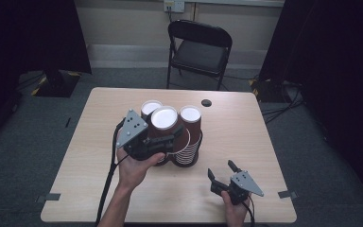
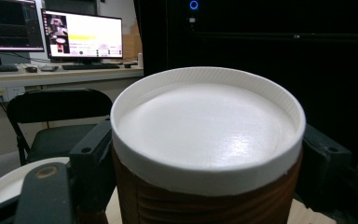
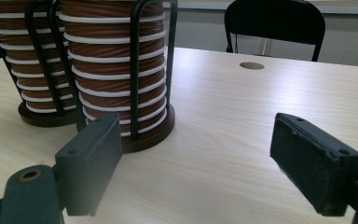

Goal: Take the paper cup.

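Left gripper (image 1: 172,135) is reaching over the cup rack (image 1: 189,158), jaws clamping the brown paper cup (image 1: 164,120) between them; right gripper (image 1: 222,171) is resting nearby, jaws gaping.

Left hand (image 1: 134,165) raised above the table centre, forearm entering from 6 o'clock; left gripper (image 1: 170,137) points toward 2 o'clock, jaws clamped on a cup (image 2: 207,144). Right hand (image 1: 234,208) low at 5 o'clock; right gripper (image 1: 222,169) points toward 11 o'clock, jaws spread apart, nothing between them.
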Demonstrator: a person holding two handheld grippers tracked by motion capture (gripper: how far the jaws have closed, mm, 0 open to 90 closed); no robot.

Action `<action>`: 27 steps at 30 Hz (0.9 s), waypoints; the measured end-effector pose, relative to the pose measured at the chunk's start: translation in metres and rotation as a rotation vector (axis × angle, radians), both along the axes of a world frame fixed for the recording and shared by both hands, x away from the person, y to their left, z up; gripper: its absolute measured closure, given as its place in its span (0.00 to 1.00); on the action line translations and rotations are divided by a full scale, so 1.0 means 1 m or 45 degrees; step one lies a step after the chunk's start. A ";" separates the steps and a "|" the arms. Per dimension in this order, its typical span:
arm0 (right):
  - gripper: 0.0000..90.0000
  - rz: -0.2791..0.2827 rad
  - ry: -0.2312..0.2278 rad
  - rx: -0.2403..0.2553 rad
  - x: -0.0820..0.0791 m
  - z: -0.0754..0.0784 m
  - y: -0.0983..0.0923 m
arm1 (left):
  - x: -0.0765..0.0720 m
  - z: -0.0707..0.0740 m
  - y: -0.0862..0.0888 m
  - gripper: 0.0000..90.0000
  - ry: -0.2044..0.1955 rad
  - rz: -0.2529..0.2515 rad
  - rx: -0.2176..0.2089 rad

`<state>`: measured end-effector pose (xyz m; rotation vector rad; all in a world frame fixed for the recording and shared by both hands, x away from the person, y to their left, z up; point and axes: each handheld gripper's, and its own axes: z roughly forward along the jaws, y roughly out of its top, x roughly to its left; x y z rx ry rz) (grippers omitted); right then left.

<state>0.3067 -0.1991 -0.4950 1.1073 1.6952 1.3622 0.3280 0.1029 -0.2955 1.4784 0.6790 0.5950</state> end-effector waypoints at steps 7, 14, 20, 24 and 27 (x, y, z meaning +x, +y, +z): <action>0.18 -0.001 -0.001 0.000 0.000 0.000 0.000 | -0.008 -0.014 0.004 0.24 0.035 -0.018 -0.005; 0.18 0.001 -0.004 -0.003 -0.001 0.000 0.000 | -0.010 -0.030 0.009 0.24 0.084 -0.041 0.002; 0.18 0.020 -0.004 -0.003 -0.001 0.000 0.000 | -0.008 -0.044 0.013 0.24 0.142 -0.053 0.004; 0.17 0.038 -0.009 -0.007 -0.002 0.000 0.001 | -0.005 -0.054 0.015 0.24 0.199 -0.056 -0.009; 0.15 0.040 -0.014 -0.005 -0.003 0.000 0.001 | -0.004 -0.060 0.016 0.24 0.229 -0.054 -0.014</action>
